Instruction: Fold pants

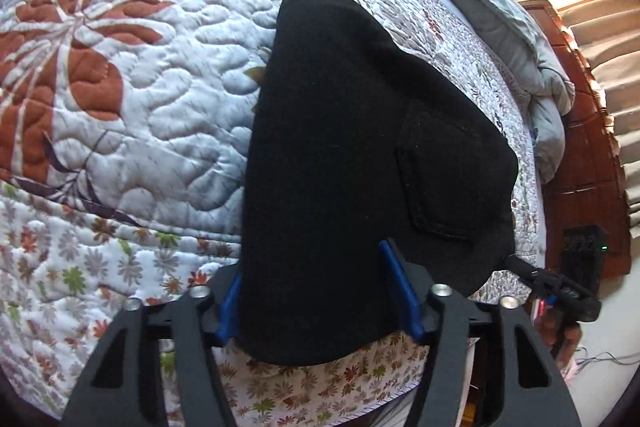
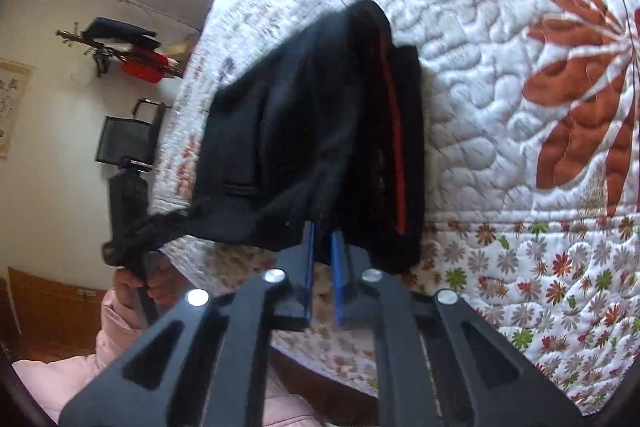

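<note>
The black pants [image 1: 360, 155] lie folded into a thick bundle on the floral quilt [image 1: 140, 87], a back pocket facing up. My left gripper [image 1: 316, 291] is open, its blue fingers [image 1: 400, 287] straddling the bundle's near edge. In the right wrist view the pants [image 2: 312, 147] show a red side stripe, and my right gripper [image 2: 322, 243] is nearly shut with its blue fingertips [image 2: 309, 247] at the bundle's lower hem; fabric between them cannot be made out. The right gripper also appears in the left wrist view [image 1: 556, 287] at the bundle's corner.
A grey duvet [image 1: 500, 7] is bunched along the bed's far side by a wooden headboard [image 1: 580, 147]. The quilt's edge [image 1: 320, 399] runs just below my left gripper. A chair [image 2: 128, 139] and wall rack [image 2: 128, 51] stand beyond the bed.
</note>
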Demonstrator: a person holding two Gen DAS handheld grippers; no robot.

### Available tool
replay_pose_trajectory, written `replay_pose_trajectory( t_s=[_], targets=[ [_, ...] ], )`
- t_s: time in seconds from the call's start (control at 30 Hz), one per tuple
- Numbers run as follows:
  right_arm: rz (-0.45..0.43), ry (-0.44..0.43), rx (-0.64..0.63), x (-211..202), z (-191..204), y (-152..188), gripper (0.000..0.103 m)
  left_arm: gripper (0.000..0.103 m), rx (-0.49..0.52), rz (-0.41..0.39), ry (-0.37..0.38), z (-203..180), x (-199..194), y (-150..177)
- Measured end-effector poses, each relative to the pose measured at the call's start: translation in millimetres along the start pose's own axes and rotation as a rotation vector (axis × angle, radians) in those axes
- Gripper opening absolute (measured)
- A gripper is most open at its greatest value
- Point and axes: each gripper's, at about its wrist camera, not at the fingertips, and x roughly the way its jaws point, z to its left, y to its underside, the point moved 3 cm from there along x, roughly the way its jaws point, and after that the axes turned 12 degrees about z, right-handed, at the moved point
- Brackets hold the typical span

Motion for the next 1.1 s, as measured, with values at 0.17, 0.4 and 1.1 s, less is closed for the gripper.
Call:
replay_pose_trajectory(
  t_s=[0.17, 0.4, 1.1],
  targets=[
    [0.046, 0.142, -0.028, 5, 5, 4, 0.006, 0.043, 0.004, -0.008, -0.012, 3, -5, 3],
    [0.074, 0.139, 0.042, 28, -19, 11, 0.006, 0.044, 0.043, -0.005, -0.085, 6, 8, 8],
    [0.046, 0.327, 0.037, 13, -6, -28, 0.066, 0.086, 0.148, -0.002, -0.282, -27, -3, -27]
  ],
)
